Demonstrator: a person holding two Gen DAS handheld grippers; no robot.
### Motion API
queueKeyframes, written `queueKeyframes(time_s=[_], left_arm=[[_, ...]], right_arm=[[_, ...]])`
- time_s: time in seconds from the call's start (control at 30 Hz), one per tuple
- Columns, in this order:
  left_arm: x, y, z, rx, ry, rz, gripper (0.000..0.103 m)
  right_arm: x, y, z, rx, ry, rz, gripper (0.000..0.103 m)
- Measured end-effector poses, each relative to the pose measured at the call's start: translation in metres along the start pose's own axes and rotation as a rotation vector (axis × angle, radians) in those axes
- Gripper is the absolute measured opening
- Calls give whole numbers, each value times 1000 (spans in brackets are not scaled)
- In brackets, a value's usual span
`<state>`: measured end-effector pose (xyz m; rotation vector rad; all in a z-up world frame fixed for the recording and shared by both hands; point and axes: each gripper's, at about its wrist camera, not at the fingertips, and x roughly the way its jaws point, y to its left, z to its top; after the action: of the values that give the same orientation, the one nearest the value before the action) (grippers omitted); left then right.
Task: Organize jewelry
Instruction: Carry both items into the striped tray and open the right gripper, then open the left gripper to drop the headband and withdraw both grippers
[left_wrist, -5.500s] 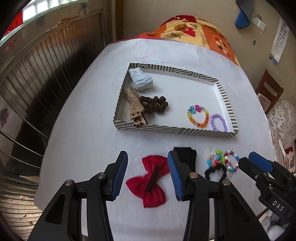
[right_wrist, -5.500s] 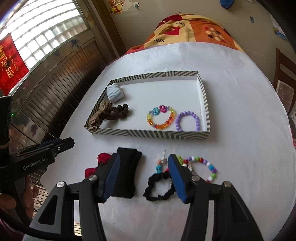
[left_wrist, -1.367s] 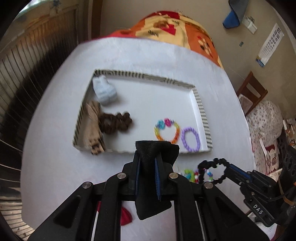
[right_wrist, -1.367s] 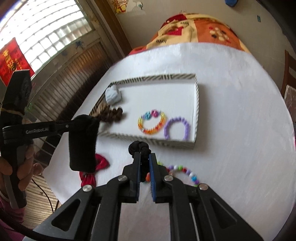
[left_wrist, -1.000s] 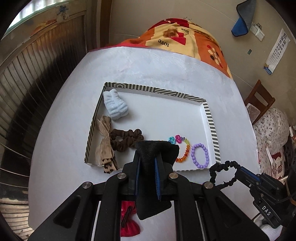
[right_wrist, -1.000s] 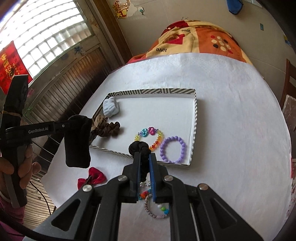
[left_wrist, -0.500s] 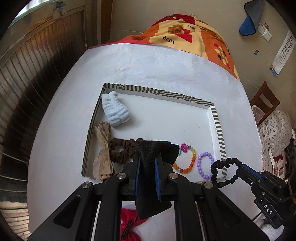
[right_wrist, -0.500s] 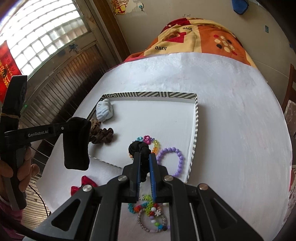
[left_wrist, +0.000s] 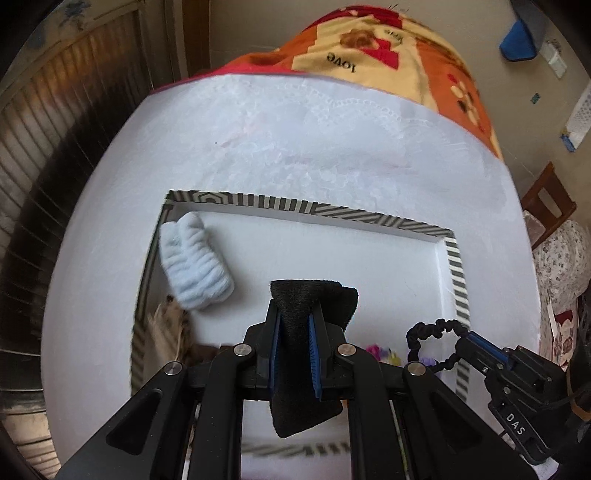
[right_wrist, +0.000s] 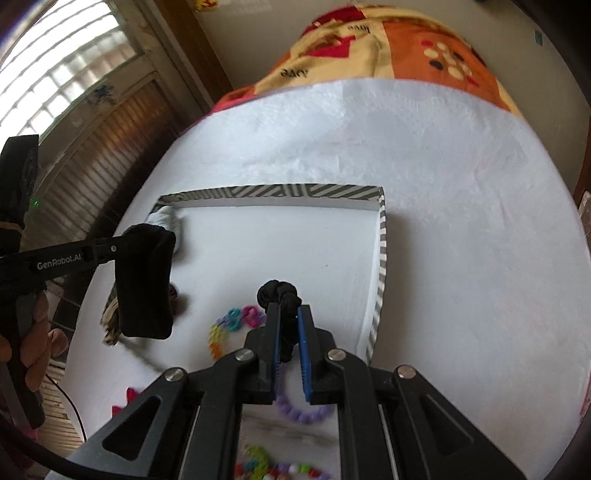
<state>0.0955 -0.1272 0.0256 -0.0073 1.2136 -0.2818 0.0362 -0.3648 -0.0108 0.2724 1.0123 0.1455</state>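
**Both loads now over the tray**

Since a second ago we have carried both grippers forward and down: the striped tray (left_wrist: 456, 266), which then lay ahead of our fingers, now fills the lower half of both views, so both loads hang over its white floor. We judge the carry nearly done; lowering and release remain.

Our left gripper (left_wrist: 294, 334) is clamped narrow on the black cloth (left_wrist: 310, 299), which sticks out past the pads at 12 o'clock and hangs below them at 6. Our right gripper (right_wrist: 288, 325) is pinched almost closed on the black scrunchie (right_wrist: 277, 291), its knot bunched just past the tips.

In the tray, the pale blue scrunchie (left_wrist: 194, 258) sits at 10 o'clock from the left gripper, and the coloured bracelet (right_wrist: 232, 325) just at 9 o'clock from the right tips. The purple bracelet (right_wrist: 299, 410) shows beneath the right fingers.
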Motion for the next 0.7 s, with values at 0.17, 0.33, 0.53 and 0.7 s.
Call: queueKeyframes(time_s=[0.17,0.33,0.53,0.7], left_arm=[[28,-4,19,-13,26,32,5],[50,-4,26,-28,49,60,5],[62,2,26,-56,59,66,8],[60,5,25,-76,57,58,22]], right_arm=[[29,-17,14,4,35,-49,9],[48,-18,17,-30,56,-96,9],[56,-19,16,-49,56,-100,24],[44,-17,16,-36,31,-65,35]])
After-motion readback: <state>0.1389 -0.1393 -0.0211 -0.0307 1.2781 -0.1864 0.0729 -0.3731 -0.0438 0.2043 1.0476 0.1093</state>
